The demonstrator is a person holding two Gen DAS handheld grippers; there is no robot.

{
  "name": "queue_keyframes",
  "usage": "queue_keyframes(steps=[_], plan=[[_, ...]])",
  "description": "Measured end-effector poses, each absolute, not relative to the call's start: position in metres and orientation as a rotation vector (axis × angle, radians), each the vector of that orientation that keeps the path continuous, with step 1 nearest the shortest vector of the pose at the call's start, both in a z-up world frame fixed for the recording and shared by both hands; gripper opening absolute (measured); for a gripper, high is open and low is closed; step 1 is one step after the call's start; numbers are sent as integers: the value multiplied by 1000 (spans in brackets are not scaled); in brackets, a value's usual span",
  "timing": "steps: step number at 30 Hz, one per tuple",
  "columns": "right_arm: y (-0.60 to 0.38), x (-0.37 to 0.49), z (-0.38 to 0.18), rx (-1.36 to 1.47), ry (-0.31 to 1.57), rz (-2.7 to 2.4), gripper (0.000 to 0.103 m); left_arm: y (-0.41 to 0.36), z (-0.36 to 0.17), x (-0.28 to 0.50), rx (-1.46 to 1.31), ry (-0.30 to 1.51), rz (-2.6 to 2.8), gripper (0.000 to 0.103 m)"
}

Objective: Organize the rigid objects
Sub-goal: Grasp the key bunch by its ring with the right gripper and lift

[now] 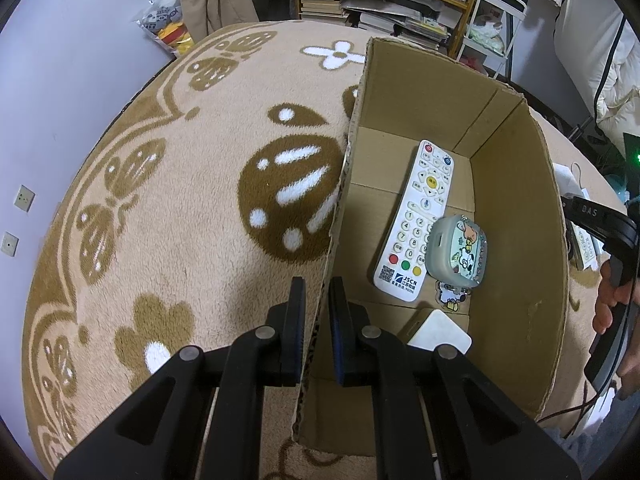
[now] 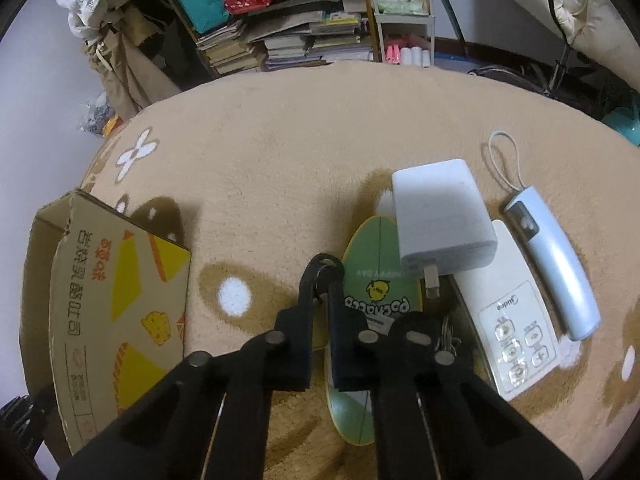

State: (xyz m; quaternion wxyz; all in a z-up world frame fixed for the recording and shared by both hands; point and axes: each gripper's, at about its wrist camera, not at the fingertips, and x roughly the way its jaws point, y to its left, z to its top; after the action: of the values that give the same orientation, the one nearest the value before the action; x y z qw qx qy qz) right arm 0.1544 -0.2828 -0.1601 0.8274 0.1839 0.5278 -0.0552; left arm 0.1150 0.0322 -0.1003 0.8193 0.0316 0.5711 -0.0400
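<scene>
My left gripper was clamped on the near-left wall of the open brown cardboard box, one finger outside over the carpet, the other inside. Just fwd & right of that inner finger, on the box floor, lay a white TV remote w/ coloured buttons, long axis running away from me. Touching its right edge sat a small grey-green rounded case w/ cartoon stickers, a cartoon charm poking out below it. Nearer me, beside the inner finger, a white flat rounded-corner item rested at the box's near end; couldn't tell what it was.

My right gripper was pinched closed on a black loop-shaped piece at its tips; couldn't tell what that loop belonged to. Directly under & right of the tips lay a green oval card w/ yellow chick print. Fwd-right of it a white blocky charger w/ USB plug sat partly over the card and over a white flat AC remote w/ clear buttons. Further right, just beside that remote, lay a pale blue-grey curved handheld device w/ white cord loop. The box stood well apart to the left, printed side facing me. All of it sat on the tan patterned plush carpet.
</scene>
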Motion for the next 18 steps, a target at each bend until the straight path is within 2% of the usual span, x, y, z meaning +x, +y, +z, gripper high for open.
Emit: queue_keyframes(steps=[18], plan=[[-261, 110, -95, 400, 880, -52, 6, 32, -98, 112, 67, 1217, -89, 10]])
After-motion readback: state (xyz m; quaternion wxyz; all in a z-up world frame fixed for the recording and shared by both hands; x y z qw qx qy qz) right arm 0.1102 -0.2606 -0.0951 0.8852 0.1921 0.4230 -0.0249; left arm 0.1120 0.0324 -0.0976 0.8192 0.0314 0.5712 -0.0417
